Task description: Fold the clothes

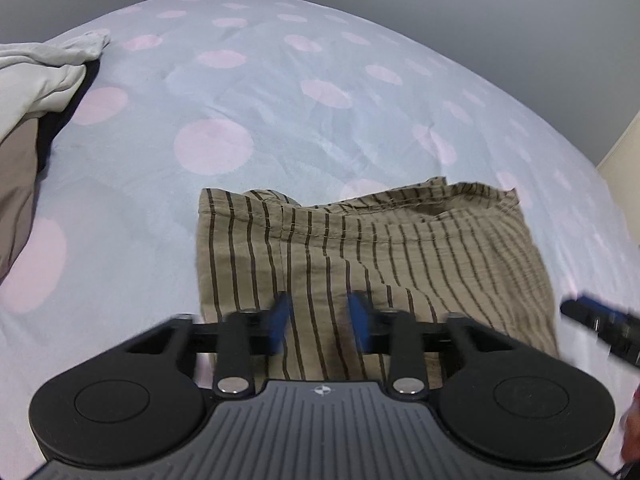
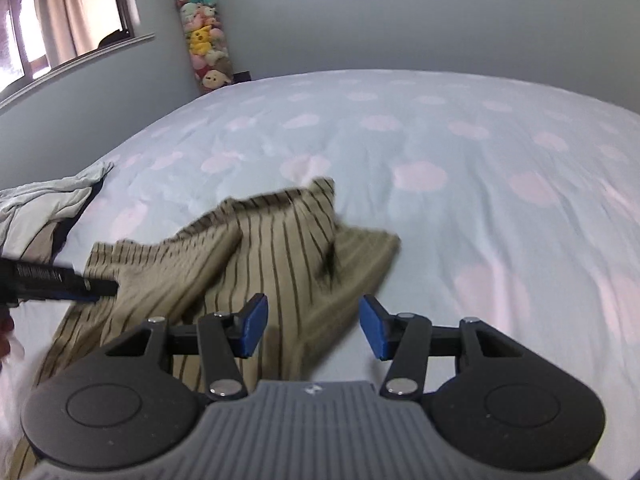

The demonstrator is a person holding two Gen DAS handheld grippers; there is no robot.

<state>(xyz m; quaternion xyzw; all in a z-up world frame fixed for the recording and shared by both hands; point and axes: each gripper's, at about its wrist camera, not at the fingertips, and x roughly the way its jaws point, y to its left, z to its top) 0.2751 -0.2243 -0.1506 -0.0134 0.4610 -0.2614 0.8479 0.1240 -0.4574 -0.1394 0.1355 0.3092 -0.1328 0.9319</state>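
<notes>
The left tongs [image 1: 320, 322] stand part open over the striped garment [image 1: 360, 248], which lies rumpled near the bed's [image 1: 280, 100] front edge; the right tongs [image 2: 314, 328] gape above its right edge, gripping nothing. Each should pinch a hem corner squarely, taking every layer, before lifting.

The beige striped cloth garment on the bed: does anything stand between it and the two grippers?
Nothing visible does. The beige striped cloth garment lies directly under the left gripper and the right gripper. The pale grey clothes pile lies apart, at the left.
</notes>
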